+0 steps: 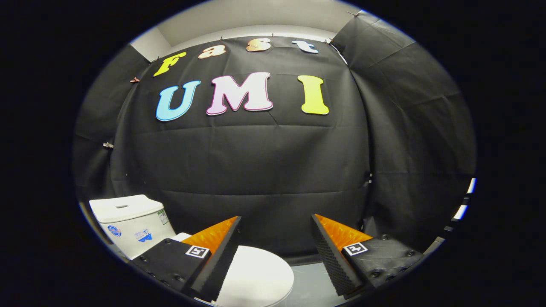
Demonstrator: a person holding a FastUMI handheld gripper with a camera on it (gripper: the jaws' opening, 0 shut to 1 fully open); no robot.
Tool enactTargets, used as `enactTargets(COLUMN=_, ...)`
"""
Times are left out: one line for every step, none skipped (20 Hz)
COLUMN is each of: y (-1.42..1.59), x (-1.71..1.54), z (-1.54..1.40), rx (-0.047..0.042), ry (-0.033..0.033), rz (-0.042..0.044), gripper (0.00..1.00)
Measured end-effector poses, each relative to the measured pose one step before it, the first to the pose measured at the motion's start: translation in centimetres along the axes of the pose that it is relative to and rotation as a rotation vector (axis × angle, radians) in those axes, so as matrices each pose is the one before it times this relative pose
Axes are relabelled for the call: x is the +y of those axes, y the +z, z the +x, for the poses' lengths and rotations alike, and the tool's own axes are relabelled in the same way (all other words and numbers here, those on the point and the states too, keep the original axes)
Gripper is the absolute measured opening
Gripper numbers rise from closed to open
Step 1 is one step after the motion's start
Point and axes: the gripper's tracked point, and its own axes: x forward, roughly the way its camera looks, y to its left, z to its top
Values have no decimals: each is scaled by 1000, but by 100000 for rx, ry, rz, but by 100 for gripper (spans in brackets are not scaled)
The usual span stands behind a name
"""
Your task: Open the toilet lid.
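Note:
A white toilet stands low in front of the black cloth wall. Its lid (pixel 256 275) lies flat and closed, showing below and between my fingers, partly hidden by the left finger (pixel 217 260). The white tank (pixel 130 221) rises beyond the left finger, with stickers on its front. My gripper (pixel 276 224) hovers above the lid, open, with a wide gap and nothing between the fingers. It does not touch the lid.
Black cloth walls close in the booth behind the toilet and on the right side. A strip of grey floor (pixel 307 281) shows to the right of the toilet bowl.

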Motion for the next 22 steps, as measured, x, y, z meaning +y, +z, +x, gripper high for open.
enactTargets(y=19, x=56, z=-28, rx=63, ry=16, rz=-41, gripper=98)
enactTargets(y=69, x=-7, z=36, rx=-25, ry=29, rz=-38, gripper=98)
enactTargets(y=2, x=38, z=-37, rx=-5, ry=206, rz=52, gripper=98)
enactTargets(y=-62, x=1, z=18, rx=90, ry=33, rz=-126, gripper=98)
enactTargets(y=-39, x=95, z=-50, rx=109, ry=145, rz=-163, gripper=98)
enactTargets(y=34, x=-6, z=-5, rx=84, ry=61, rz=-31, gripper=98)
enactTargets(y=22, x=-52, z=37, rx=-131, ry=76, rz=-7, gripper=98)
enactTargets(y=-14, x=38, z=-47, rx=-3, ry=-29, rz=-46, gripper=98)
enactTargets(y=-31, x=51, z=-42, rx=14, ry=63, rz=-4, gripper=98)
enactTargets(y=-15, x=3, z=-4, rx=71, ry=-52, rz=-18, gripper=98)
enactTargets(y=-47, x=-54, z=23, rx=219, ry=-37, rz=38, gripper=98)
enactTargets(y=-68, x=22, z=-2, rx=69, ry=-38, rz=125, gripper=98)
enactTargets(y=13, x=-23, z=-10, rx=102, ry=14, rz=100, gripper=98)
enactTargets(y=2, x=45, z=-22, rx=40, ry=60, rz=43, gripper=98)
enactTargets(y=-59, x=2, z=-62, rx=42, ry=2, rz=-178, gripper=98)
enactTargets(y=6, x=59, z=34, rx=53, ry=125, rz=-105, gripper=98)
enactTargets(y=22, x=163, z=-112, rx=57, ry=313, rz=49, gripper=98)
enactTargets(y=69, x=141, z=-95, rx=-193, ry=310, rz=-148, gripper=98)
enactTargets(y=15, x=79, z=-91, rx=-134, ry=293, rz=-414, gripper=98)
enactTargets(y=-37, x=108, z=-68, rx=308, ry=693, rz=-248, gripper=98)
enactTargets(y=-72, x=205, z=-74, rx=359, ry=733, rz=-263, gripper=98)
enactTargets(y=107, x=-88, z=-9, rx=45, ry=14, rz=-259, gripper=98)
